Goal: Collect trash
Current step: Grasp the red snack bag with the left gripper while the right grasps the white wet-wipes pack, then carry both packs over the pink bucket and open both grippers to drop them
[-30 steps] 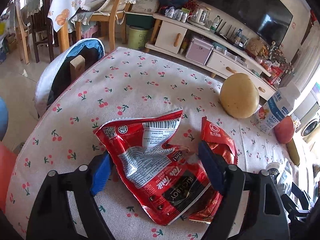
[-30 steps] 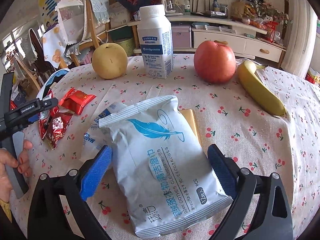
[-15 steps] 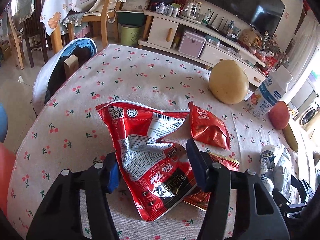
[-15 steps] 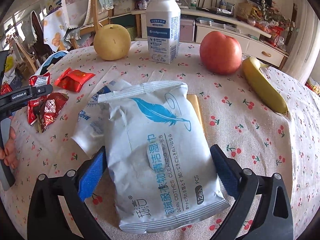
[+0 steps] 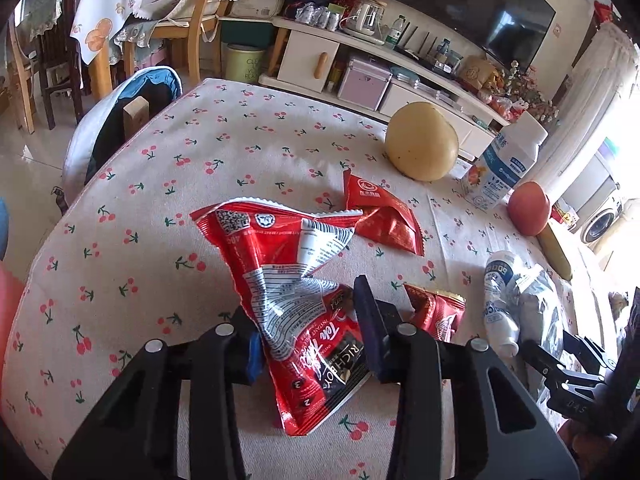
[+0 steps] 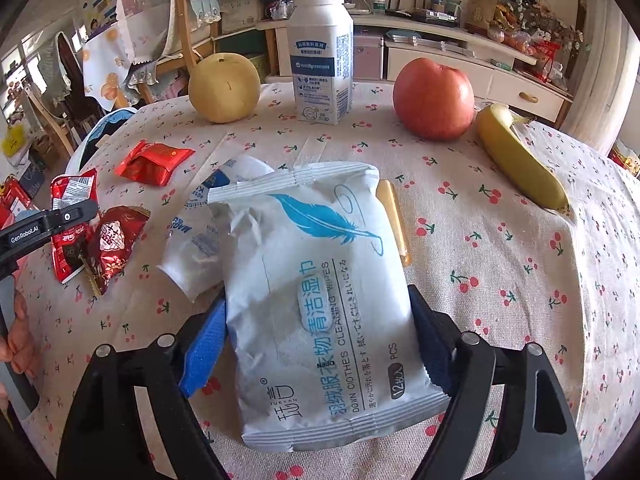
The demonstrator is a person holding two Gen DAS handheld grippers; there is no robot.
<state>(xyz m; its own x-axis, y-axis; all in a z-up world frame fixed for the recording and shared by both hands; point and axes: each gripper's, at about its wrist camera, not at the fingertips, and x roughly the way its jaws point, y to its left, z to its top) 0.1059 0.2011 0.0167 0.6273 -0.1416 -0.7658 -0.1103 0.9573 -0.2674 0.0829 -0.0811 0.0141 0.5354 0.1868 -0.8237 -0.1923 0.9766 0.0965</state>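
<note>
Left hand-held gripper (image 5: 308,344) was closing, its jaws pinching the crumpled red snack wrapper (image 5: 288,280) lying on the table (image 5: 248,148); the pads pressed both sides of the foil. Right hand-held gripper (image 6: 320,344) was also closing around the white wipes pack (image 6: 320,292), pads at its edges, contact not certain. Bare cloth lay left of the red wrapper up to the curved table edge. Right view alone showed the yellow stick (image 6: 394,220) tucked beside the pack and the whole banana (image 6: 516,160). Left view alone showed the chair (image 5: 132,120) at the table's far rim.
</note>
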